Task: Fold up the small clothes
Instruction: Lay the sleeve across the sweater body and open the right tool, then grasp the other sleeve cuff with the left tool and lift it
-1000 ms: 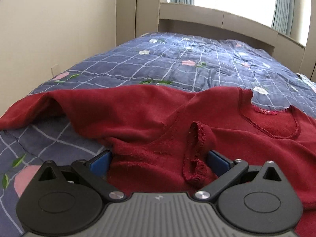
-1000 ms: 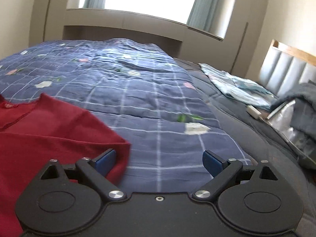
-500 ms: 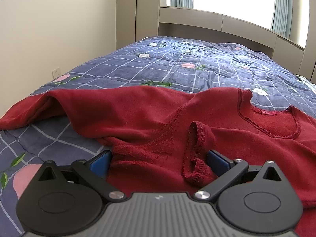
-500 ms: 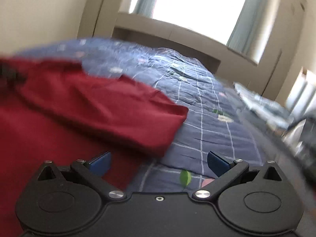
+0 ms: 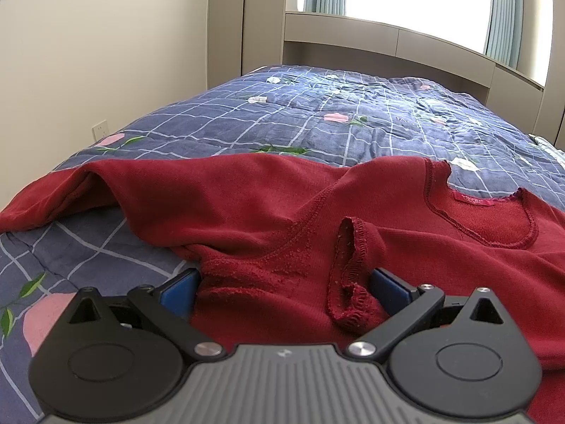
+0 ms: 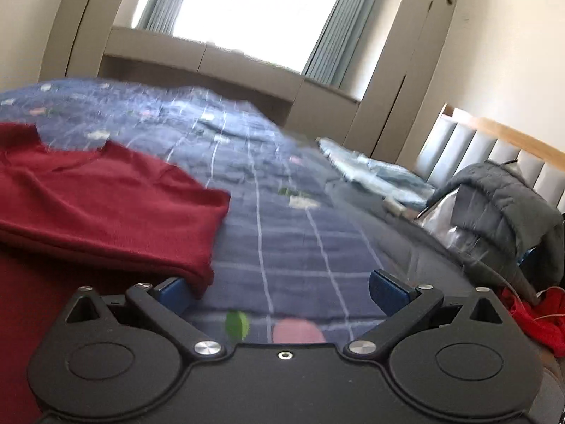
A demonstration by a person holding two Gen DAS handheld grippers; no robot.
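A dark red sweater [image 5: 247,212] lies spread on the blue checked quilt [image 5: 317,123] of a bed, its neckline [image 5: 487,219] turned toward the window; the left gripper [image 5: 282,286] is low over it with jaws wide apart, and a bunched fold with a cuff sits between the blue pads [image 5: 178,288], which seem only beside the cloth and not pressing. The right gripper [image 6: 279,289] has its jaws released and wide, with only quilt between them; the folded edge of the sweater [image 6: 106,205] lies at its left pad; a grey jacket [image 6: 501,205] lies by the headboard [image 6: 494,145].
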